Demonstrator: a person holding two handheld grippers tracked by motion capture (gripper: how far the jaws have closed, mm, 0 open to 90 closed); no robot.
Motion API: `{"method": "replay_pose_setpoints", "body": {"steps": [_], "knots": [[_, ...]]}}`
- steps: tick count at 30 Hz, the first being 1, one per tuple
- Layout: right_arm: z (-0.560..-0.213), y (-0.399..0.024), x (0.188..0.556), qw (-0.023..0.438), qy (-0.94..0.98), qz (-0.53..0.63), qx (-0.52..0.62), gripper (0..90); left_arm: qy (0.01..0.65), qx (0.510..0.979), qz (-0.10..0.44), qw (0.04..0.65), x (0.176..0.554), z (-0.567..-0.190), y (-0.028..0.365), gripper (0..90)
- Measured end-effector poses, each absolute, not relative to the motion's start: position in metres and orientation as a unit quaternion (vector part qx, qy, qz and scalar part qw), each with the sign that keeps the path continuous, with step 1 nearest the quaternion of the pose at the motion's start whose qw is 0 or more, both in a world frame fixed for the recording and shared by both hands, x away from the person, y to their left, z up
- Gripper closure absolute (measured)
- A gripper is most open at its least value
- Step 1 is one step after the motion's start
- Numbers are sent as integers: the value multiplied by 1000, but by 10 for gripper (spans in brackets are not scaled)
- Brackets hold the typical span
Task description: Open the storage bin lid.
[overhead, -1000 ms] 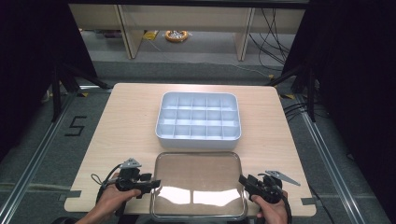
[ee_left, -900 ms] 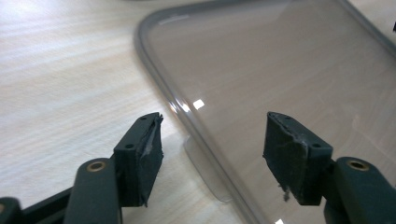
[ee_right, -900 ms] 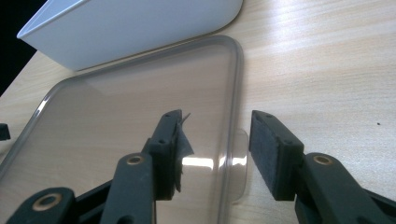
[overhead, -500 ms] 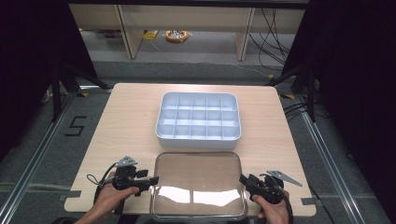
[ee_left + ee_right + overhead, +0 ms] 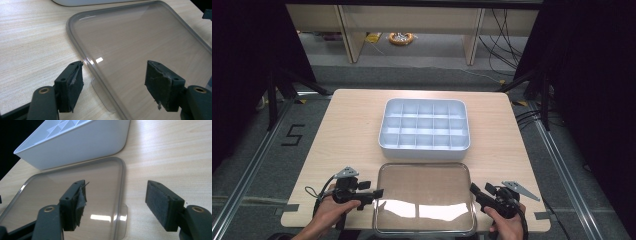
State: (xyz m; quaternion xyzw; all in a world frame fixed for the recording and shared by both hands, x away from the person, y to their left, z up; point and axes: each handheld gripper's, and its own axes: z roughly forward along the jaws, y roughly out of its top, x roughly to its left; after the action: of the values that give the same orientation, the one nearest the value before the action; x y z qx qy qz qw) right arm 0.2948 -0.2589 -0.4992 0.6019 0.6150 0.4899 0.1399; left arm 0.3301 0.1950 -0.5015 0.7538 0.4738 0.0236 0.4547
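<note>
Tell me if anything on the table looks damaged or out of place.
The jaw padding is frayed on both the left gripper and right gripper, with loose shreds. The lid and tray sit square and look intact.

Clear lid (image 5: 424,197) lies flat at the counter's (image 5: 347,135) near edge, white divided tray (image 5: 425,129) just beyond it, narrow gap between them. Left gripper (image 5: 371,193) and right gripper (image 5: 476,192) sit at the lid's side edges, fingers (image 5: 72,83) spread wide, each pair straddling a lid rim with its small tab. Bare counter left, right and behind the tray, open passage.
</note>
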Motion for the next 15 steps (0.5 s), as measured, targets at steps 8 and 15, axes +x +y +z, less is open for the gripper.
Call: {"method": "replay_pose_setpoints", "body": {"steps": [8,15], "knots": [[-495,-254,292,134,595,492,622,300,469,747,13,472,330,-501,195,267],[-494,-254,292,151,606,496,603,281,463,747,8,477,330,-500,194,235]]}}
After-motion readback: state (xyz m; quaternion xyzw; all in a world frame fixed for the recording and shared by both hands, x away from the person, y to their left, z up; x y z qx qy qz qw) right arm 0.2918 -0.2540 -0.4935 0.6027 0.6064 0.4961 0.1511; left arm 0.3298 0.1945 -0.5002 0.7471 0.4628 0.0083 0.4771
